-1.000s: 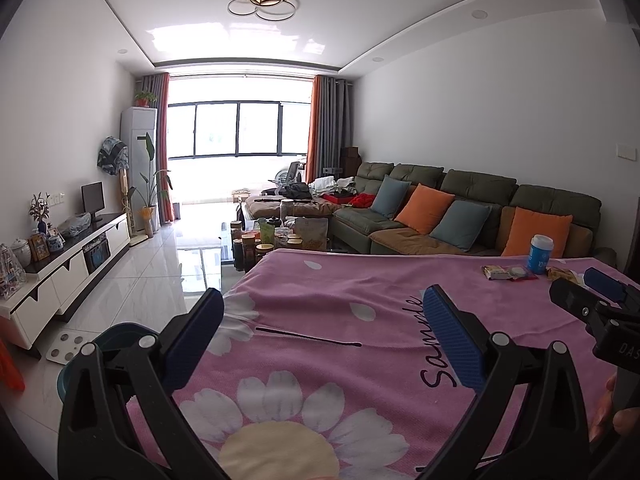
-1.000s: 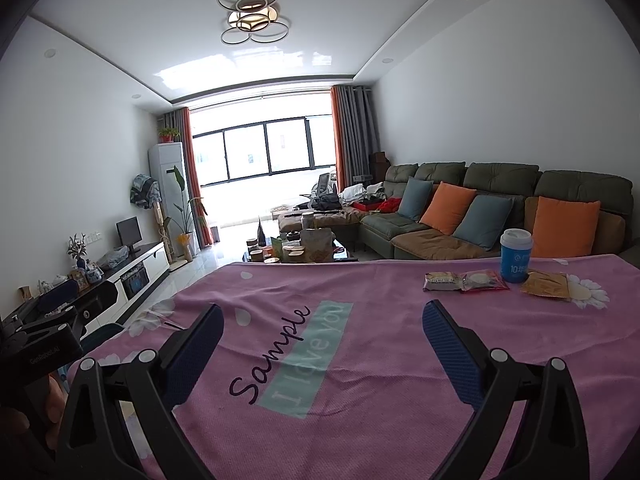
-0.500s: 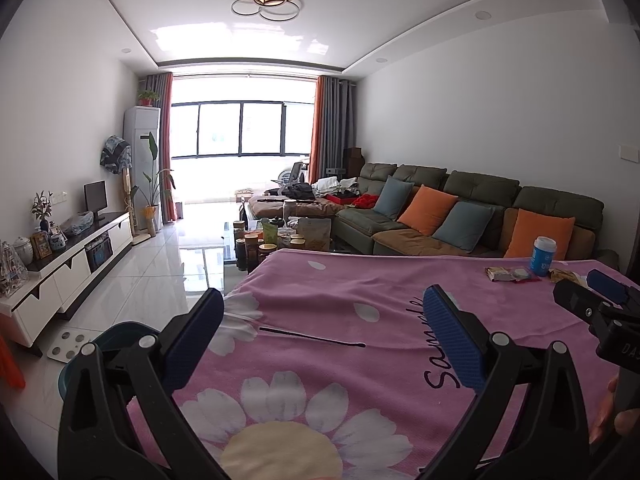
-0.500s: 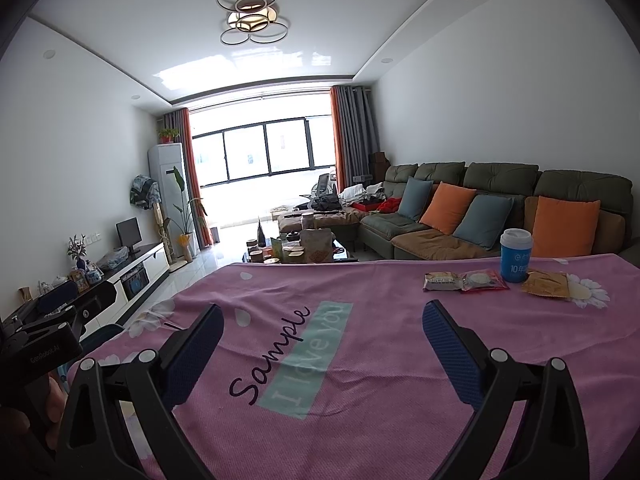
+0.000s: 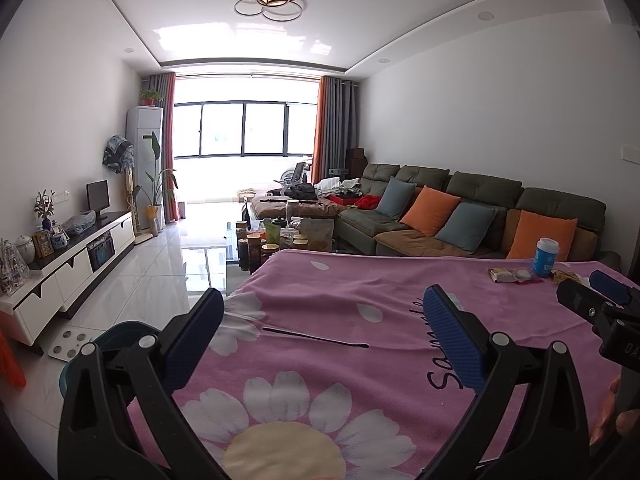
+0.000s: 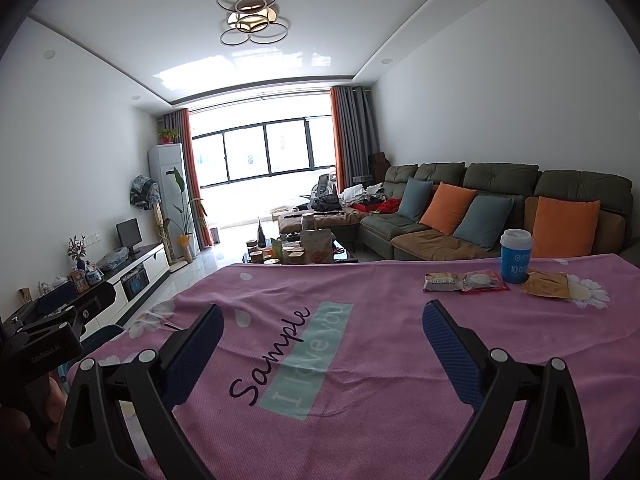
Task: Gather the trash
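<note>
On a table with a pink flowered cloth point(image 6: 360, 360), trash lies at the far right: a grey-brown snack wrapper point(image 6: 442, 282), a red-edged wrapper point(image 6: 484, 280), a brown packet point(image 6: 546, 285) and an upright blue cup with a white lid point(image 6: 516, 256). They also show small in the left wrist view, the cup point(image 5: 545, 255) behind the wrappers point(image 5: 510, 275). My left gripper point(image 5: 320, 320) is open and empty over the cloth's near left part. My right gripper point(image 6: 320, 328) is open and empty over the cloth's middle, well short of the trash.
A teal bin point(image 5: 100, 344) stands on the floor by the table's left edge. A coffee table with jars point(image 5: 276, 240) is beyond the table's far edge. A green sofa with cushions point(image 6: 500, 208) runs along the right wall. A TV cabinet point(image 5: 72, 260) lines the left wall.
The left wrist view has shifted slightly. The right gripper has barely moved. Both grippers stay open and empty.
</note>
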Demonstrator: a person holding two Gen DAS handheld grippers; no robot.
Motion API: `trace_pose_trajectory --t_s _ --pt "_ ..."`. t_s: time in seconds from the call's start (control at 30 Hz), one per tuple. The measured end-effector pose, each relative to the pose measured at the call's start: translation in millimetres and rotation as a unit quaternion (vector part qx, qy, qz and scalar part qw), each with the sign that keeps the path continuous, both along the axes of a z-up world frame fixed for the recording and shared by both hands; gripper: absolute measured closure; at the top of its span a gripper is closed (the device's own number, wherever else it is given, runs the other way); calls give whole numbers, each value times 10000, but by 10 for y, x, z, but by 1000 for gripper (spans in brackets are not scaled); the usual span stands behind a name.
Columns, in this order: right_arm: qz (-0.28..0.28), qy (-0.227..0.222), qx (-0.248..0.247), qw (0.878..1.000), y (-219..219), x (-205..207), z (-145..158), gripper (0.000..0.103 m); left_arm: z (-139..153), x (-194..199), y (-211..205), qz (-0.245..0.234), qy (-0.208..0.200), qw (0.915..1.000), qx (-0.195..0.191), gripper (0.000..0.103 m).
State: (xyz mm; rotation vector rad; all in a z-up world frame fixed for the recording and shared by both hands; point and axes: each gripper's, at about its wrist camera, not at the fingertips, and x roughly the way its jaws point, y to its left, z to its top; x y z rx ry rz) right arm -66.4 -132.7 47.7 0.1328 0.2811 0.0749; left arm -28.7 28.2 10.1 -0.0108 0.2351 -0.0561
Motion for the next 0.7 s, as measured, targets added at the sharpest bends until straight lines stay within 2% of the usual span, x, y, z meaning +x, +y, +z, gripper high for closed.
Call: trace_pose_trajectory --t_s 0.7 --pt "-1 -4 4 10000 6 -5 0 7 7 18 10 12 5 10000 6 5"
